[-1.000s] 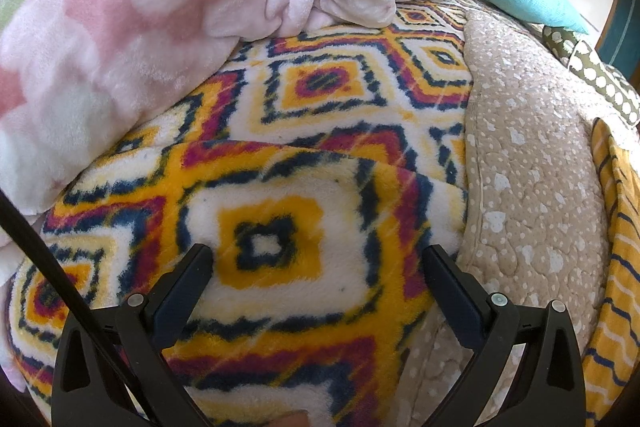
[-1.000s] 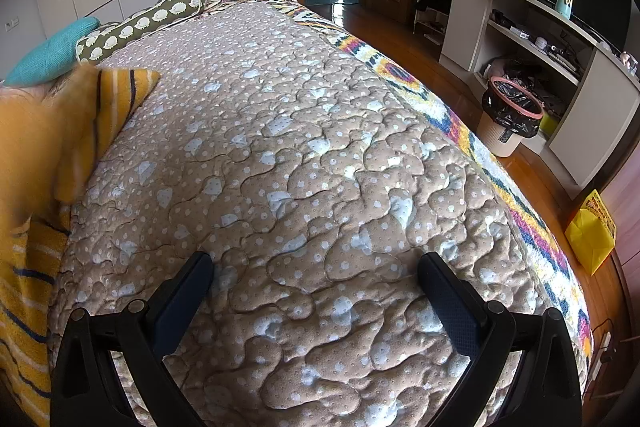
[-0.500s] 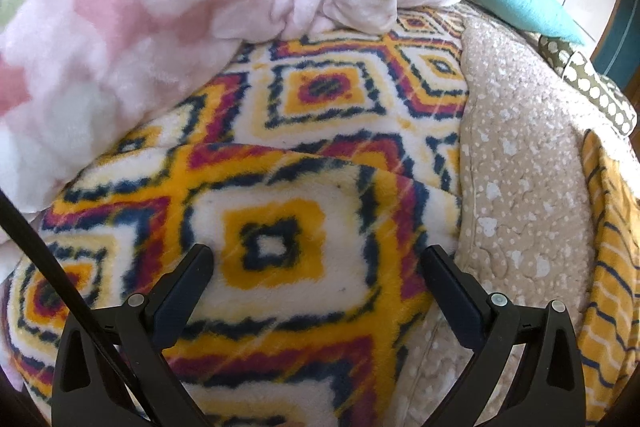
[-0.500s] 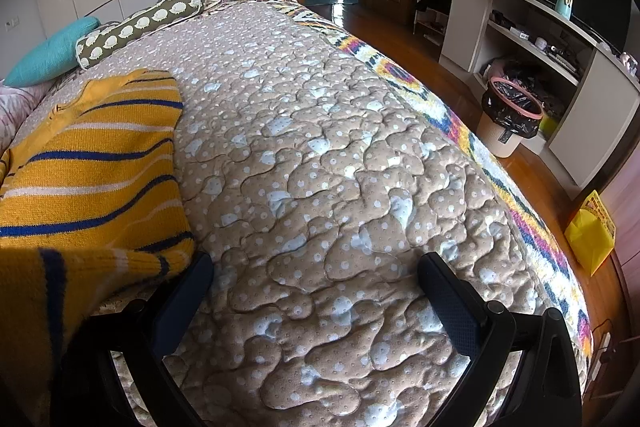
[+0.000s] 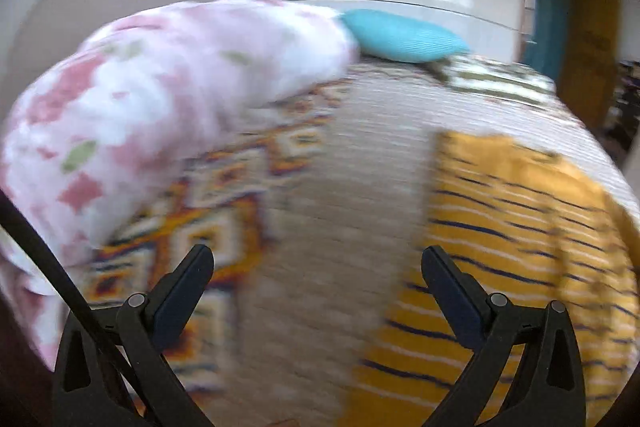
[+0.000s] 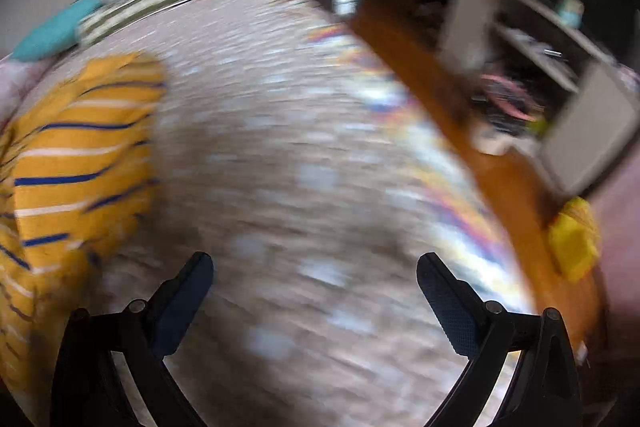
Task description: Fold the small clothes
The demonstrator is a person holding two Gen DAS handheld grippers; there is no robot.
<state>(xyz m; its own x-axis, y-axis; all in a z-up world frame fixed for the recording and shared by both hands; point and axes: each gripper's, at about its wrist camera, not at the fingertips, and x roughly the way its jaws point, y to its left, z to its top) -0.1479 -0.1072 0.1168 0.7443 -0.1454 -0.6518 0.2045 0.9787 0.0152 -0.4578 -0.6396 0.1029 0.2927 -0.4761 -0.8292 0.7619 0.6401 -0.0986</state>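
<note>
Sweater (image 5: pixel 520 227) on the quilt (image 5: pixel 340 187), right of the blanket pile (image 5: pixel 160 107) (cushion (image 5: pixel 400 35) behind).

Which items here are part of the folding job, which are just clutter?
Job:
yellow striped garment, flat on the beige quilt
left gripper, open and empty
right gripper, open and empty

Lying about:
pink floral blanket
patterned fleece blanket
teal pillow
yellow bag on the floor

We see both wrist views from above the bed (image 5: pixel 352 155), facing its far end, blurred. They share the striped yellow garment (image 5: pixel 520 227), right in the left view, left in the right.
</note>
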